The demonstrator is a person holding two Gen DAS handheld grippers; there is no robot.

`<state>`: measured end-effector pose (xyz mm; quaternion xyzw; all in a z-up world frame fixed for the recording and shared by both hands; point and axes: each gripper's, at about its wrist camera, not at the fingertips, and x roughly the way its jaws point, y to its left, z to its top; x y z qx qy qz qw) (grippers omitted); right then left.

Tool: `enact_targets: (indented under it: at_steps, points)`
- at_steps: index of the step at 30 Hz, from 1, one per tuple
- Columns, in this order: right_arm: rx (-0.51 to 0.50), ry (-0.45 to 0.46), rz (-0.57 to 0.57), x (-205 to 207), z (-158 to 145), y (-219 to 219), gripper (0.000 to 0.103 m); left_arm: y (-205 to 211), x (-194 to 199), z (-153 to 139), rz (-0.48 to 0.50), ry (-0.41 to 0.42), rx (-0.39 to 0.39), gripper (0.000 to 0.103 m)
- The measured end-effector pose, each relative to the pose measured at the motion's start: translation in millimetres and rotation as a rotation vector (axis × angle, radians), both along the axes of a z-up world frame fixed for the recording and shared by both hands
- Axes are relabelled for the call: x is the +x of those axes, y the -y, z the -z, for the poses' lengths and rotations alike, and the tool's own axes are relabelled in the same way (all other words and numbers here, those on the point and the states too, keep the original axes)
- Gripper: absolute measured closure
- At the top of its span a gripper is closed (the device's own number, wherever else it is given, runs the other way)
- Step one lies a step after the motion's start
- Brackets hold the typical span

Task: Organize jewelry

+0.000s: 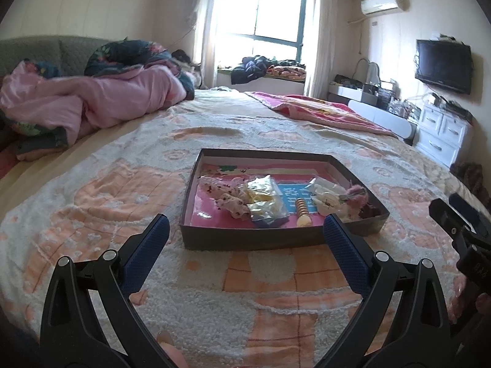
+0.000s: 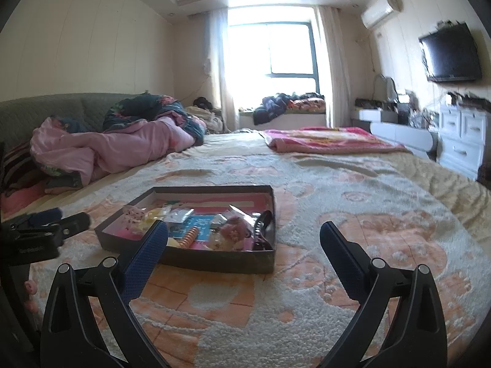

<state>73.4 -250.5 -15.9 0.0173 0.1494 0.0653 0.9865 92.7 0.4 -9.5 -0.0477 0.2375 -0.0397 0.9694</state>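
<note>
A shallow dark box (image 1: 260, 240) lies on the bed, lined in pink. Inside are a floral scrunchie (image 1: 228, 197), clear bags of yellow pieces (image 1: 265, 197), an orange coil hair tie (image 1: 302, 211), a white flower clip (image 1: 328, 202) and a pink fluffy piece (image 1: 357, 194). My left gripper (image 1: 245, 230) hovers open just short of the box's near wall, holding nothing. From the right, the box (image 2: 214, 260) also shows a black hair claw (image 2: 264, 224). My right gripper (image 2: 244, 230) is open and empty, its left finger (image 2: 153, 245) overlapping the box's near corner.
The bed has a fuzzy cream and orange blanket (image 1: 245, 306). A crumpled pink duvet (image 1: 101, 95) lies far left, a folded pink blanket (image 2: 325, 139) far right. White drawers (image 2: 463, 141) and a wall TV (image 2: 451, 52) stand at the right. A person's fingertip (image 1: 172, 349) shows below.
</note>
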Motion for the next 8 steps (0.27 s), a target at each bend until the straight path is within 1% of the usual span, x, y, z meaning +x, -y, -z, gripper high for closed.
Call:
enact_targets:
  at_steps: [1, 2, 3, 4, 6, 7, 8]
  points:
    - [0.014, -0.01, 0.014, 3, 0, 5, 0.007, -7, 4, 0, -0.03, -0.012, -0.005, 0.011]
    - [0.054, -0.043, 0.044, 11, 1, 17, 0.007, -13, 8, 0, -0.06, -0.024, -0.008, 0.011]
    - [0.083, -0.088, 0.081, 22, 1, 29, 0.007, -23, 15, -1, -0.096, -0.039, -0.009, 0.011]
    - [0.092, -0.137, 0.135, 36, 1, 43, 0.007, -41, 27, -3, -0.157, -0.068, -0.001, 0.011]
    - [0.073, -0.255, 0.315, 75, 4, 84, 0.007, -80, 54, -4, -0.266, -0.123, -0.02, 0.011]
    - [0.052, -0.357, 0.422, 103, 11, 113, 0.007, -101, 72, -2, -0.317, -0.165, -0.025, 0.011]
    - [0.035, -0.429, 0.49, 121, 19, 133, 0.007, -120, 88, 1, -0.357, -0.195, -0.025, 0.011]
